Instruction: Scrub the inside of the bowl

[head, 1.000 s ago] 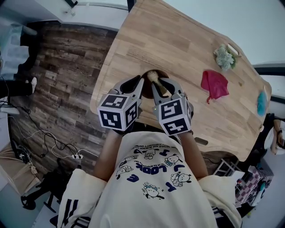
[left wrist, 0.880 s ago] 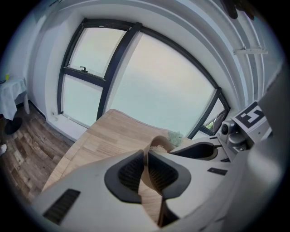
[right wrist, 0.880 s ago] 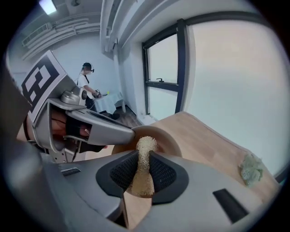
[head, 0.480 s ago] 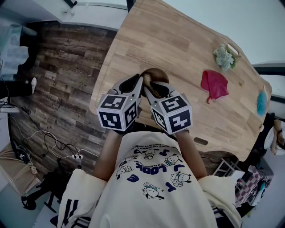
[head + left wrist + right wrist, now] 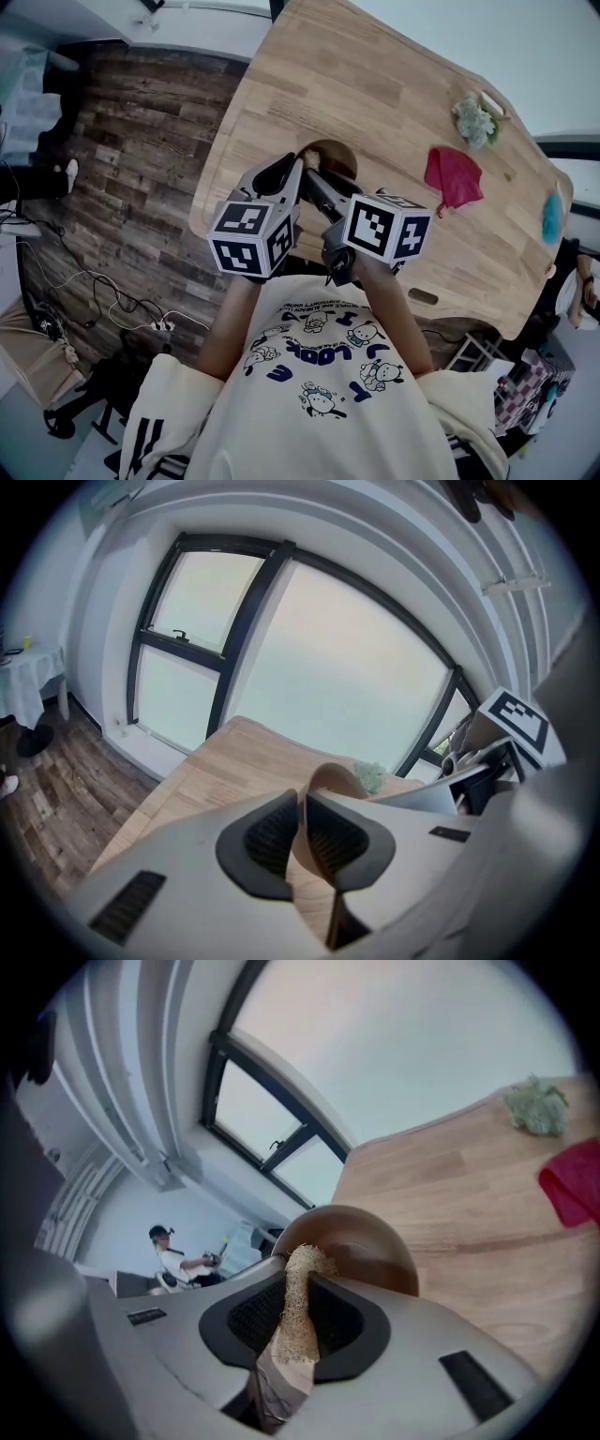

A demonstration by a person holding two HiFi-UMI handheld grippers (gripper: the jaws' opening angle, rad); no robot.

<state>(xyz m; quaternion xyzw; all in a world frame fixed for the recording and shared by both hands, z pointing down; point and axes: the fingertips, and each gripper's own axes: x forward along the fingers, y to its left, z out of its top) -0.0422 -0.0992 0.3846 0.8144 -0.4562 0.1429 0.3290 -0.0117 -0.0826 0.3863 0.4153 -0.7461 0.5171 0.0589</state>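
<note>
I keep the left gripper (image 5: 302, 803) clenched on the rim of the bowl (image 5: 333, 778). The thin wall passes between its ribbed black pads, one pad inside the hollow and one outside. In my judgement this grip anchors the bowl against the scrubbing load.

The bowl is round, smooth and brown, apparently wood. It rests on the pale plank-grain table (image 5: 394, 84), directly ahead of both grippers' tips.

The right gripper (image 5: 298, 1288) grasps the scrubber (image 5: 289, 1335), a flattened strip of coarse tan fibre with a loofah-like texture. The pads press on its flanks. Its rounded end projects past the jaw tips, over the near rim and toward the inner wall, so the fibre does the scrubbing, not the jaws. I cannot confirm contact with the wall.

A crumpled red cloth (image 5: 452, 178) lies well apart, to the right of the right gripper, and is not in use.
</note>
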